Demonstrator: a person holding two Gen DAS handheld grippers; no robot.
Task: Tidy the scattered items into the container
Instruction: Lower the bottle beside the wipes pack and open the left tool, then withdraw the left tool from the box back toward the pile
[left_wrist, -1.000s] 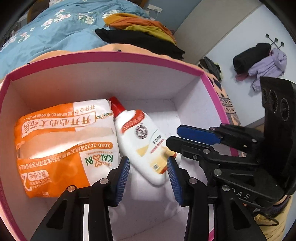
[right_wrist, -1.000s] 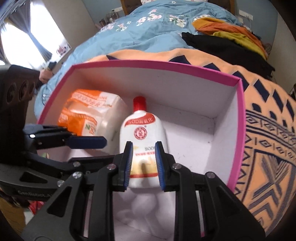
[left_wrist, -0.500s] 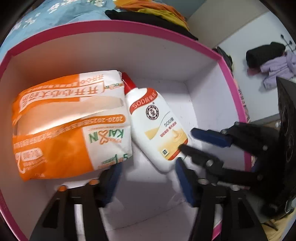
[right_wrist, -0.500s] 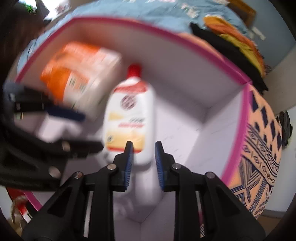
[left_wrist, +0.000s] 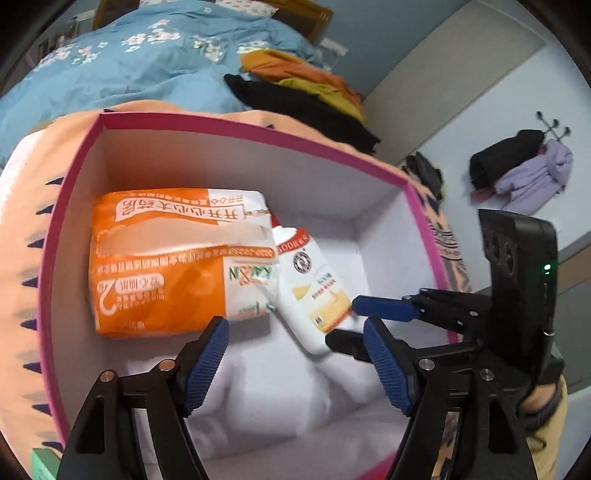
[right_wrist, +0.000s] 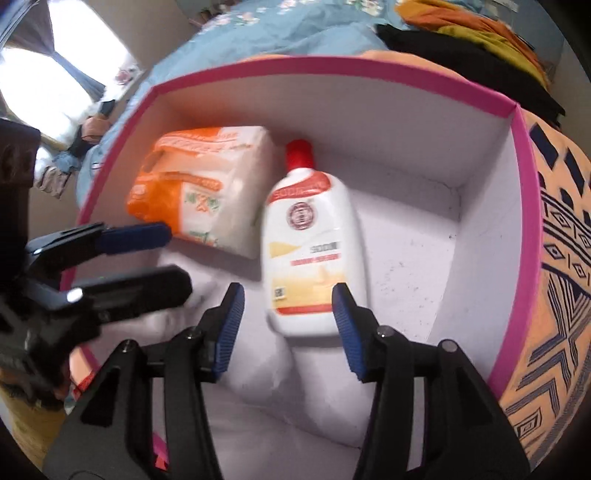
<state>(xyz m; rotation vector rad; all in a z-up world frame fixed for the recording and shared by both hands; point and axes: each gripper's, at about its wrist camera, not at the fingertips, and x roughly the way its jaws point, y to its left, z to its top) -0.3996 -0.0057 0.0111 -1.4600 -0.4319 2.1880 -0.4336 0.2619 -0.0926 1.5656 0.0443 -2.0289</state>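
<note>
White bottle with red cap is seen lying flat on the floor of the pink-rimmed box, touching the orange-and-white packet on its left. Right claw is held wide open just above the bottle's base, gripping nothing. Left claw is likewise spread open and empty, near the packet. Box rests on a patterned orange blanket on the bed.
</note>
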